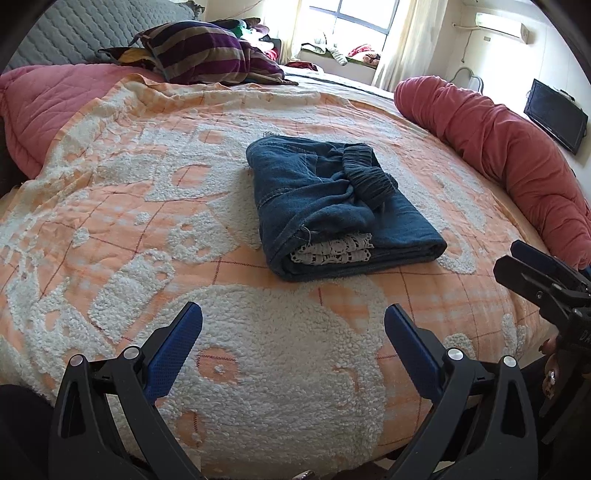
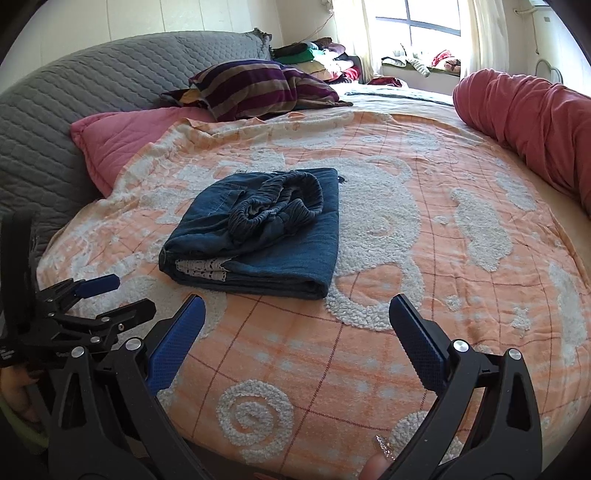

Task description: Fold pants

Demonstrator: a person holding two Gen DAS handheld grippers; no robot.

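Pants [image 1: 332, 206] lie mid-bed on orange-white blanket [image 1: 147, 221], folded into compact rectangular bundle; elastic waistband on top, lace trim showing at near edge. Left tongs [image 1: 293, 332] spread wide, holding nothing, near edge of bed, well apart from bundle. Right tongs [image 2: 297, 321] likewise agape and empty. Judgement: fold looks complete; at most, waistband needs tidying.

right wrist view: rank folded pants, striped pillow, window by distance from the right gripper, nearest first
1. folded pants: just ahead of the open right gripper, slightly left, on the orange blanket.
2. striped pillow: farther back, left of centre, by the grey headboard.
3. window: farthest, back wall, upper right.
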